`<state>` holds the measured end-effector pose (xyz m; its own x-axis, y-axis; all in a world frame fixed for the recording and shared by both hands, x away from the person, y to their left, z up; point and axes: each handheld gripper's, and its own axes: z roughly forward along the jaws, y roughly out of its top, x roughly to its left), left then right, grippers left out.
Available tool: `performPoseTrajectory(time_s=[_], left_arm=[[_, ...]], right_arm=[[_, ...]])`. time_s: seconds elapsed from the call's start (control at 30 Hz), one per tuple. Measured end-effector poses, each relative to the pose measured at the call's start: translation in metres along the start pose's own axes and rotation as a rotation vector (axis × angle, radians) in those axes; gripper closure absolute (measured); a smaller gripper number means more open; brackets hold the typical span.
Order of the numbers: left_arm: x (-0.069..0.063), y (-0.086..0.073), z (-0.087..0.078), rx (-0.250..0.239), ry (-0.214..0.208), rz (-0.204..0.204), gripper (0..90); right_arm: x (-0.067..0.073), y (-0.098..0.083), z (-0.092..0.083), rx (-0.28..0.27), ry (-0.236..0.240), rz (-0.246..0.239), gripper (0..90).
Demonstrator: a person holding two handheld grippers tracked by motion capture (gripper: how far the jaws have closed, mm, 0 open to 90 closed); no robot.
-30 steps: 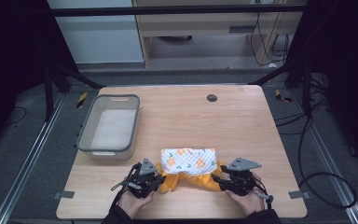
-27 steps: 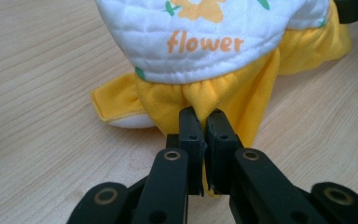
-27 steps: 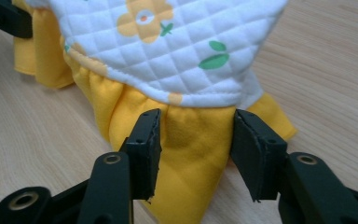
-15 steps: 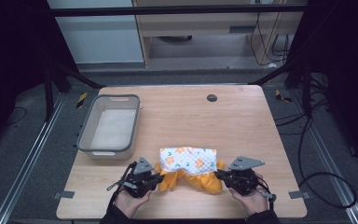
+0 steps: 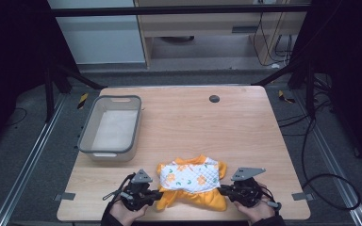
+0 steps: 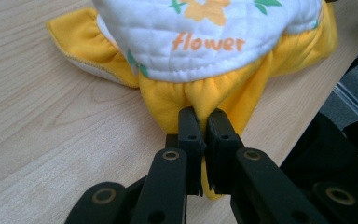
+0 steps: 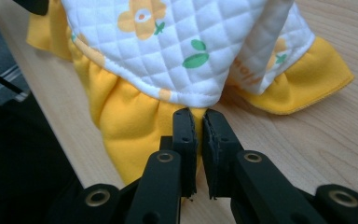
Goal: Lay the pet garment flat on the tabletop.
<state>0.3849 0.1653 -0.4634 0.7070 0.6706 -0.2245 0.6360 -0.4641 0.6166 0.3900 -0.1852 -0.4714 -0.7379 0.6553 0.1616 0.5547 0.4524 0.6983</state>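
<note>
The little white quilted dress with orange flowers and a yellow skirt (image 5: 192,181) lies at the bottom middle of the frame, on the wooden table (image 5: 235,127). The right gripper (image 7: 197,122) has just been closing its jaws; now they pinch the yellow hem. The left gripper (image 6: 203,122) pinches it too. Both hold on, so folding can begin. Compared with before, the dress looks more bunched up.

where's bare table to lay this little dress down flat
Bare wood spans from the grey bin right to the table's far and right edges, broken only by the small dark disc. The near edge is crowded: both tongs, left and right, pinch the dress there.
</note>
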Motion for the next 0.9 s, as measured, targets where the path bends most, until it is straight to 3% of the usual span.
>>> performPoseTrajectory(time_s=[0.07, 0.17, 0.23, 0.27, 0.33, 0.37, 0.4, 0.43, 0.47, 0.57, 0.63, 0.73, 0.9], left_arm=[[-0.001, -0.002, 0.005, 0.004, 0.016, 0.010, 84.5], [-0.002, -0.004, 0.008, 0.008, 0.022, 0.021, 76.0], [-0.002, -0.004, 0.006, -0.007, 0.027, 0.033, 66.6], [-0.002, -0.003, 0.003, -0.033, 0.031, 0.040, 66.6], [-0.001, -0.001, -0.008, -0.095, 0.046, 0.043, 59.5], [0.003, 0.003, -0.019, -0.150, 0.058, 0.043, 55.1], [0.003, 0.003, -0.019, -0.150, 0.058, 0.043, 53.7], [0.010, 0.008, -0.027, -0.187, 0.104, 0.032, 52.8], [0.010, 0.008, -0.027, -0.187, 0.104, 0.032, 52.2], [0.023, 0.019, -0.027, -0.209, 0.162, 0.008, 51.4], [0.034, 0.029, -0.015, -0.197, 0.197, -0.004, 51.8], [0.039, 0.037, -0.003, -0.178, 0.212, -0.002, 52.1], [0.046, 0.047, 0.026, -0.115, 0.280, 0.020, 53.0]], right_arm=[[0.000, 0.000, 0.002, 0.005, -0.004, 0.003, 83.3], [-0.001, -0.004, 0.012, 0.037, -0.019, -0.002, 79.5], [-0.001, -0.004, 0.012, 0.038, -0.027, -0.004, 77.2], [-0.001, -0.005, 0.011, 0.029, -0.041, -0.011, 75.0], [-0.003, -0.003, 0.006, -0.015, -0.060, -0.023, 70.7], [-0.006, -0.001, -0.002, -0.062, -0.078, -0.016, 69.7], [-0.006, -0.001, -0.002, -0.062, -0.078, -0.016, 69.7], [-0.011, 0.003, -0.010, -0.114, -0.098, -0.009, 69.4], [-0.011, 0.003, -0.010, -0.114, -0.098, -0.009, 69.4], [-0.023, 0.010, -0.014, -0.178, -0.132, 0.005, 68.4], [-0.038, 0.016, -0.007, -0.197, -0.145, 0.032, 67.1], [-0.047, 0.019, 0.002, -0.190, -0.151, 0.038, 66.2], [-0.056, 0.023, 0.019, -0.152, -0.159, 0.015, 63.6]])
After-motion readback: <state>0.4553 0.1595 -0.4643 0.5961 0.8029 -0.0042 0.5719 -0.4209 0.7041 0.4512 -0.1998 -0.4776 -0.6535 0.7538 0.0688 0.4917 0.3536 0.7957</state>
